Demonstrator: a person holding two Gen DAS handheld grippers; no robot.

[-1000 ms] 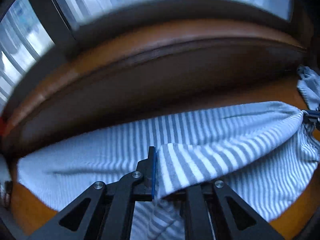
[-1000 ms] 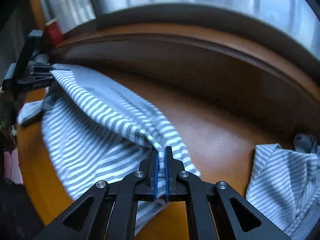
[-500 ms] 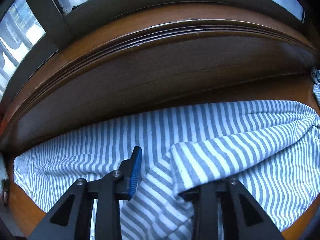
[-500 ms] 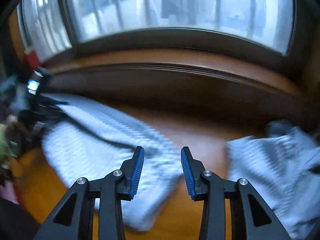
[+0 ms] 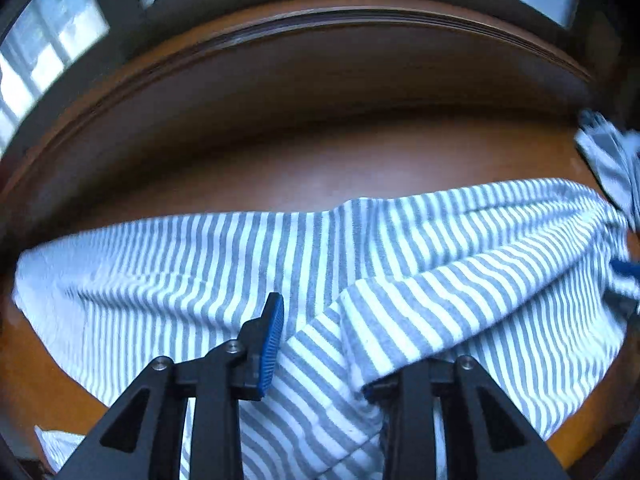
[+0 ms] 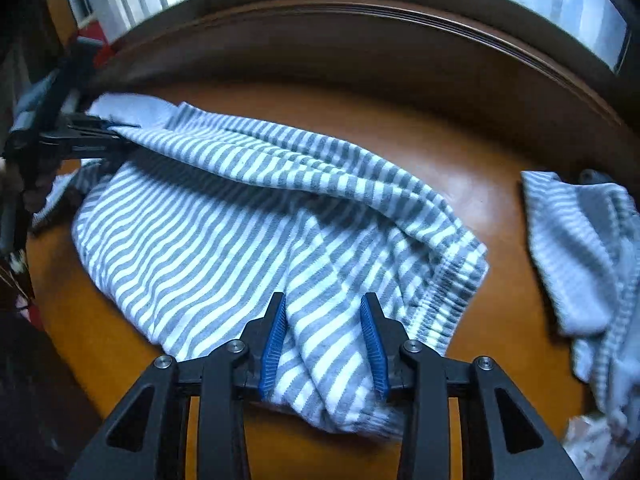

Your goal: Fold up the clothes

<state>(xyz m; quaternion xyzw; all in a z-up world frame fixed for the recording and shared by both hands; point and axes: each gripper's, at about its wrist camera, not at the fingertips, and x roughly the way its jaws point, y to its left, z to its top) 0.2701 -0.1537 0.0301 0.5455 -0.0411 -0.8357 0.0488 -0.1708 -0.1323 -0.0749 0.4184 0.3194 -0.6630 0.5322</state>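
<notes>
A grey-and-white striped garment [image 6: 224, 232] lies on the brown wooden table [image 6: 472, 168], with one edge doubled over on top. It fills the lower half of the left wrist view [image 5: 400, 264]. My left gripper [image 5: 320, 344] is open, with a fold of the garment draped over its right finger and hiding the pad. It shows at the far left of the right wrist view [image 6: 116, 134]. My right gripper [image 6: 324, 340] is open over the garment's near end, with cloth lying between its blue pads [image 6: 274, 344].
A second striped piece [image 6: 580, 248] lies crumpled at the right of the table, also seen in the left wrist view [image 5: 612, 160]. A raised wooden ledge [image 6: 360, 40] and windows run along the far side. Bare table shows beyond the garment.
Both grippers were shut on the garment's edge a second ago and have opened. The right gripper has come down over the garment's near end. The garment now rests on the table.
</notes>
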